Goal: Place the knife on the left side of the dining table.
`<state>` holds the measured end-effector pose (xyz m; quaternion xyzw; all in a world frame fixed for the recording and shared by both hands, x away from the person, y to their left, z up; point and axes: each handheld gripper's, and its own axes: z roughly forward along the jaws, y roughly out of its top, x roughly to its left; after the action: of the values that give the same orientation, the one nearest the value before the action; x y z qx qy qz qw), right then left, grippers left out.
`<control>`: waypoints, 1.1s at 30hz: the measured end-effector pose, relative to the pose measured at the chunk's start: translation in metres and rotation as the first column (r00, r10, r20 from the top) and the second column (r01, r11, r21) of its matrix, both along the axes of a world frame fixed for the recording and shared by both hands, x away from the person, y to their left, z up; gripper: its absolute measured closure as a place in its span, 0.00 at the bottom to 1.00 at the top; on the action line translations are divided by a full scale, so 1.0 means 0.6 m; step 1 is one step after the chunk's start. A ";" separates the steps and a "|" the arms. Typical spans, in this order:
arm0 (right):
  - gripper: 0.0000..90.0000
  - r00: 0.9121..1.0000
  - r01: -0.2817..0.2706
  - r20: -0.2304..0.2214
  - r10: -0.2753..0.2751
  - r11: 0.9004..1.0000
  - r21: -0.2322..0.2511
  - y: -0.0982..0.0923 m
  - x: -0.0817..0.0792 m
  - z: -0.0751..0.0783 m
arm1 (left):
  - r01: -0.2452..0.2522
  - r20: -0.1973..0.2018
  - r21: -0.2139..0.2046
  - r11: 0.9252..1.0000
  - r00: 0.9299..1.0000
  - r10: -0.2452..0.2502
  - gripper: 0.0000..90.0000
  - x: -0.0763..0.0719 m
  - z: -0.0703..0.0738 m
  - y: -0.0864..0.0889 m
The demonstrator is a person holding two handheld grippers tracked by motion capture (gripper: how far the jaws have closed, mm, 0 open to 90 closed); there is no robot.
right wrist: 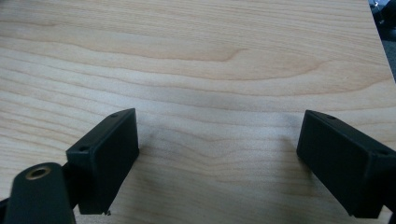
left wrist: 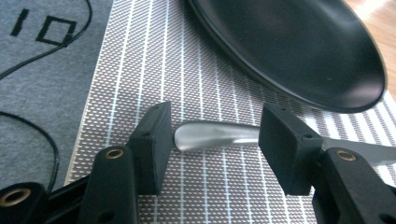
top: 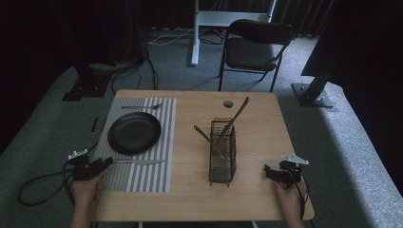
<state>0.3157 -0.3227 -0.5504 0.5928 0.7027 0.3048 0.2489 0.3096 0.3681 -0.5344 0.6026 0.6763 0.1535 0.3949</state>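
Your left tool (left wrist: 212,140) stood open astride the knife (left wrist: 217,135) handle on the mat (left wrist: 140,70); close squarely. Right tool (right wrist: 219,158) idled open, empty.

Placemat (top: 138,164): lying on the table's (top: 256,199) left part.
Plate (top: 134,132): sitting on the placemat.
Knife (top: 140,162): lying on the placemat, before the plate.
Spoon (top: 142,107): lying behind the plate.
Wire caddy (top: 222,151): standing right of the placemat, holding utensils (top: 234,119).

Wooden table (top: 261,142): placemat (top: 142,166), wire caddy (top: 222,164)
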 end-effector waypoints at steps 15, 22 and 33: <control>0.13 1.000 0.000 0.000 0.000 1.000 0.000 0.000 0.000 0.000 | 0.121 0.008 0.142 0.982 0.992 -0.123 0.45 -0.051 0.001 -0.050; 0.13 1.000 0.000 0.000 0.000 1.000 0.000 0.000 0.000 0.000 | 0.126 0.060 0.201 0.972 0.988 -0.140 0.40 -0.072 0.004 -0.067; 0.13 1.000 0.000 0.000 0.000 1.000 0.000 0.000 0.000 0.000 | 0.109 0.054 0.270 0.957 0.990 -0.128 0.15 -0.081 -0.006 -0.092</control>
<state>0.3158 -0.3227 -0.5504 0.5929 0.7025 0.3048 0.2490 0.2609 0.3131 -0.5377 0.6840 0.5976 0.2403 0.3425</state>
